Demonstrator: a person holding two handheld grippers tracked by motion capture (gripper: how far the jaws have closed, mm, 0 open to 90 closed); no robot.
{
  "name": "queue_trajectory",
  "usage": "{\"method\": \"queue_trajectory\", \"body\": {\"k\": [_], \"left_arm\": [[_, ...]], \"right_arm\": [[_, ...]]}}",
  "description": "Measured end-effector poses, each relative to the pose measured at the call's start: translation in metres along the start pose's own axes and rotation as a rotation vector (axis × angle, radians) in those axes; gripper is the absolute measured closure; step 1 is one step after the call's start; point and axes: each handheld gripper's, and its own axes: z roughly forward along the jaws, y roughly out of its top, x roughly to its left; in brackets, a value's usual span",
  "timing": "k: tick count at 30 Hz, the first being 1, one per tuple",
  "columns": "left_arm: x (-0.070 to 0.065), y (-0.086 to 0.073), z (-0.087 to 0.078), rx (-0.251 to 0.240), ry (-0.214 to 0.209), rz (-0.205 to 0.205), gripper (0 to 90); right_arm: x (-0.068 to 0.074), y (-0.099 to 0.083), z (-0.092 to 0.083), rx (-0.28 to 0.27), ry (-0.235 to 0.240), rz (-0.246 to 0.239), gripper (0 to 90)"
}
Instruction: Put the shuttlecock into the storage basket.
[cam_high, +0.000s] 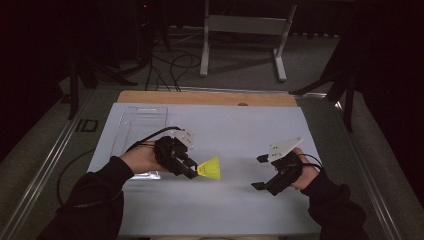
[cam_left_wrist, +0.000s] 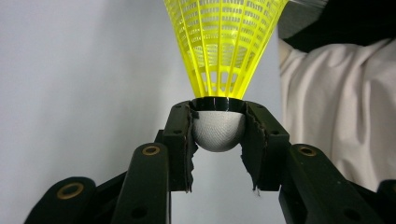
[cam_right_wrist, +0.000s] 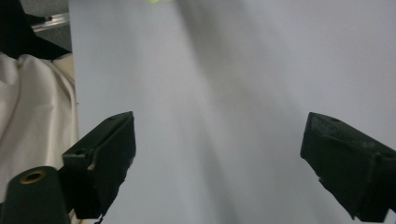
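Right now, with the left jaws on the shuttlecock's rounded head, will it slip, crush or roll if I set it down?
The shuttlecock looks very light: its yellow skirt is open mesh. The left gripper pinches only the round white head, so it could pivot or slip out. The thin ribs would probably bend under a squeeze. Laid on its side on the white sheet, the cone would likely roll in an arc.

The high view looks forward and down on the table (cam_high: 150, 210) from the near edge — all of the white sheet (cam_high: 240, 125) lies in frame, with floor beyond the far edge. The left gripper view sits very close behind its jaws, facing along the sheet (cam_left_wrist: 70, 93). The right gripper view looks down on the sheet (cam_right_wrist: 224, 93) from close above — all three views share it.
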Motion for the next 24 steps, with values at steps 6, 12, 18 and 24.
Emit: {"method": "queue_trajectory", "body": {"k": [6, 12, 18, 24], "left_arm": [[0.001, -0.010, -0.014, -0.006, 0.036, -0.034, 65.7], [0.002, -0.021, -0.030, -0.019, 0.064, -0.058, 65.7], [0.007, -0.033, -0.050, -0.041, 0.097, -0.095, 65.6], [0.009, -0.047, -0.066, -0.068, 0.137, -0.137, 65.7]], "right_arm": [[0.004, -0.014, -0.002, -0.038, 0.001, 0.023, 9.6], [0.011, -0.028, -0.002, -0.081, -0.027, 0.037, 9.6], [0.012, -0.040, -0.004, -0.122, -0.062, 0.060, 9.6], [0.013, -0.047, -0.005, -0.165, -0.098, 0.067, 9.6]]}}
